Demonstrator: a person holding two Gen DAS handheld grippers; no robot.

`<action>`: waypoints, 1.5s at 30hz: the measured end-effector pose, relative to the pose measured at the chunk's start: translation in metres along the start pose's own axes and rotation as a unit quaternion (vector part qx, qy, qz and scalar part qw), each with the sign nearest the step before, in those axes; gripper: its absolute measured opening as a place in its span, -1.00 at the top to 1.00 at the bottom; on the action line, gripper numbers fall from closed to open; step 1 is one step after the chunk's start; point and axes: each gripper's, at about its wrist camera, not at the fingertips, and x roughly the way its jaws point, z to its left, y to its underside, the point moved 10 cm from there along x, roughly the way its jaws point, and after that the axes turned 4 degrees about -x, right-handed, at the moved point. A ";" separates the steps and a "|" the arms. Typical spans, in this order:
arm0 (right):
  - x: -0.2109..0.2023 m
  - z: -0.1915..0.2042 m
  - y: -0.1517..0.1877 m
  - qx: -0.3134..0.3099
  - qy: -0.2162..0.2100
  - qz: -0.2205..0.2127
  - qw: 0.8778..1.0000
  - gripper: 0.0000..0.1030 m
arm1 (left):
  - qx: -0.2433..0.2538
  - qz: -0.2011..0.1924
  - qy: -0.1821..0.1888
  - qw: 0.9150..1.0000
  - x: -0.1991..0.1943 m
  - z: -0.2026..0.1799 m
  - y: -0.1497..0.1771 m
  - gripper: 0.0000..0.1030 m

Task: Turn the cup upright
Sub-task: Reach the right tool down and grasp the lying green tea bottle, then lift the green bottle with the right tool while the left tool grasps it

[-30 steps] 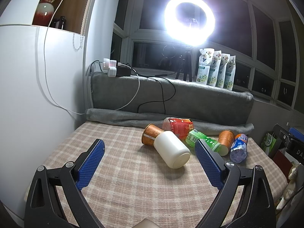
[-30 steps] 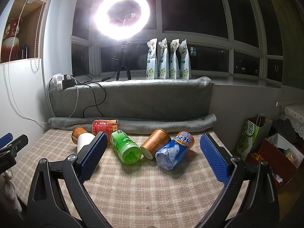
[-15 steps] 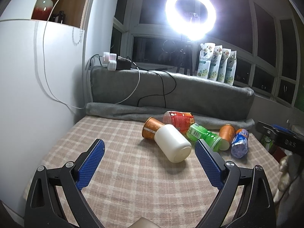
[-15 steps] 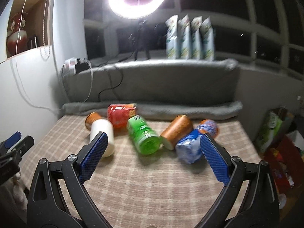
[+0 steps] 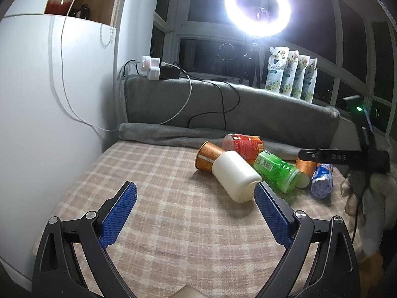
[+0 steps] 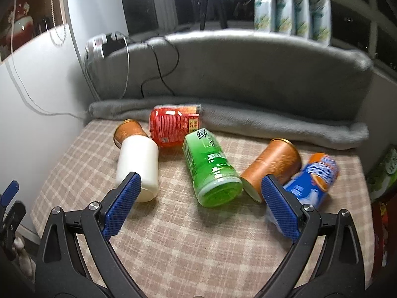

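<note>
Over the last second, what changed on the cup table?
The right gripper moved forward and down toward the green cup, fingers open, nothing grasped. The left gripper barely shifted and is also open and empty. All six cups, including the white cup, still lie on their sides in the same places.

The right gripper (image 6: 201,186) has dipped closer — toward the green cup (image 6: 211,168).

Left tool (image 5: 194,203) and right tool (image 6: 201,197), jaws wide apart.
</note>
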 end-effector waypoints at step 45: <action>0.093 0.015 0.019 0.006 -0.061 0.169 0.984 -0.31 | -0.027 0.053 0.006 0.998 0.017 0.012 0.023 -0.85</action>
